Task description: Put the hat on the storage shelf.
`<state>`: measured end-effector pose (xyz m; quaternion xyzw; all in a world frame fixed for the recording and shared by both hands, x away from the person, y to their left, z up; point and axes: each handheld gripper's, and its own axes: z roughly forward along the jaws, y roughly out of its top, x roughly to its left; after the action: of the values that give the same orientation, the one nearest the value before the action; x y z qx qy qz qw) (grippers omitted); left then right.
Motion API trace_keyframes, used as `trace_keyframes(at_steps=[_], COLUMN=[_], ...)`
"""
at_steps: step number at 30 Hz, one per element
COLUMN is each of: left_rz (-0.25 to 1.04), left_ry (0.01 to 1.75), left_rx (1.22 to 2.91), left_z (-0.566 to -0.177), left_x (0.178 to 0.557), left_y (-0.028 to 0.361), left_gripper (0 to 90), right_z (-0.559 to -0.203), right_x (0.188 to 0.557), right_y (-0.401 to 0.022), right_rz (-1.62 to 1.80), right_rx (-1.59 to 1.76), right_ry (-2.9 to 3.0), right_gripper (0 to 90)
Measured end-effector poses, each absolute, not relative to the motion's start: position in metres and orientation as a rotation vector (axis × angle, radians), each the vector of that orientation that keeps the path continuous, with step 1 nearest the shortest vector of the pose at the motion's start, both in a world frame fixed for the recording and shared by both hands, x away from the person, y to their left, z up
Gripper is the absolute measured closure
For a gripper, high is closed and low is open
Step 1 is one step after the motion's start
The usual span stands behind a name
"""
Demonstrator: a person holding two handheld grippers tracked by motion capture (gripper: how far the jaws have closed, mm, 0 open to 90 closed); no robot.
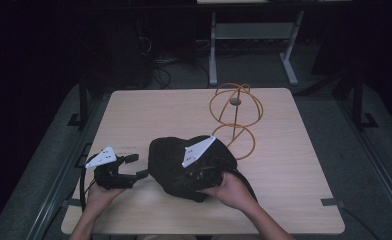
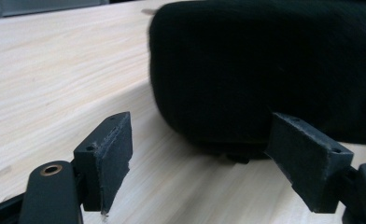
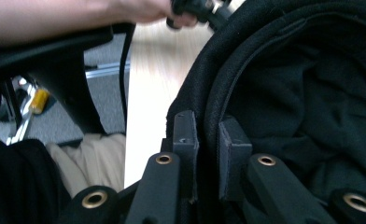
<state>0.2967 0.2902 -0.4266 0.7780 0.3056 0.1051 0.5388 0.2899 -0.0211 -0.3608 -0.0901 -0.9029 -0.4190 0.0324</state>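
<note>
Right now the right gripper (image 3: 208, 140) pinches the black cap's (image 3: 312, 93) rim; the left gripper (image 2: 209, 154) gapes empty.

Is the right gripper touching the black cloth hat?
Touching. In the right gripper view, the right gripper has its jaws pinched shut on the rim of the black cloth hat, fabric squeezed between them.

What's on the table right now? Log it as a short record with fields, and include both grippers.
held item: black cap, lying on the table
right gripper: shut on the cap's rim, one pad outside, the other inside
left gripper: open, jaws wide apart, aimed at the cap's side, not touching it
other item: orange wire stand, upright behind the cap
surface: light wooden table
</note>
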Motion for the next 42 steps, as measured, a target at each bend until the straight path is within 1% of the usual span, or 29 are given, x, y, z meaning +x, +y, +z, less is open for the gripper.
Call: trace_keyframes(at_steps=[5,9,12,18,21,22,27,29,30,31,35,39,42], left_rz=[0.254,0.259,0.294,0.304,0.299,0.299,0.232,0.232,0.233,0.23,0.215,0.217,0.231], left_ry=[0.696,0.616,0.582,0.565,0.552,0.552,0.532,0.51,0.504,0.498,0.479,0.475,0.472], left_rx=[1.849,1.851,1.844,1.833,1.843,1.843,1.847,1.851,1.852,1.85,1.85,1.862,1.87], left_z=[-0.423,-0.414,-0.406,-0.399,-0.395,-0.395,-0.395,-0.393,-0.393,-0.391,-0.385,-0.378,-0.37], left_x=[0.294,0.291,0.29,0.296,0.299,0.299,0.309,0.309,0.309,0.309,0.313,0.313,0.313], left_y=[0.289,0.28,0.275,0.273,0.271,0.271,0.27,0.268,0.267,0.265,0.264,0.262,0.26], left_gripper=[21.8,21.7,21.6,22.1,24.6,26.9,45.5,53.2,55.3,55.3,72.3,82.2,84.4], right_z=[-0.35,-0.338,-0.331,-0.319,-0.315,-0.314,-0.311,-0.311,-0.311,-0.311,-0.31,-0.308,-0.309], right_x=[0.293,0.296,0.297,0.296,0.296,0.297,0.297,0.298,0.299,0.299,0.301,0.303,0.305], right_y=[-0.022,-0.025,-0.027,-0.028,-0.027,-0.027,-0.023,-0.023,-0.022,-0.022,-0.026,-0.033,-0.041], right_rz=[-1.324,-1.374,-1.39,-1.4,-1.403,-1.407,-1.393,-1.39,-1.391,-1.391,-1.423,-1.463,-1.491], right_rx=[-0.308,-0.313,-0.302,-0.26,-0.242,-0.228,-0.193,-0.184,-0.182,-0.182,-0.19,-0.213,-0.239], right_ry=[-2.762,-2.734,-2.715,-2.69,-2.687,-2.687,-2.683,-2.67,-2.665,-2.665,-2.643,-2.62,-2.6], right_gripper=[79.6,79.6,79.6,79.5,79.5,79.6,79.5,79.5,79.6,79.6,79.5,79.4,79.3])
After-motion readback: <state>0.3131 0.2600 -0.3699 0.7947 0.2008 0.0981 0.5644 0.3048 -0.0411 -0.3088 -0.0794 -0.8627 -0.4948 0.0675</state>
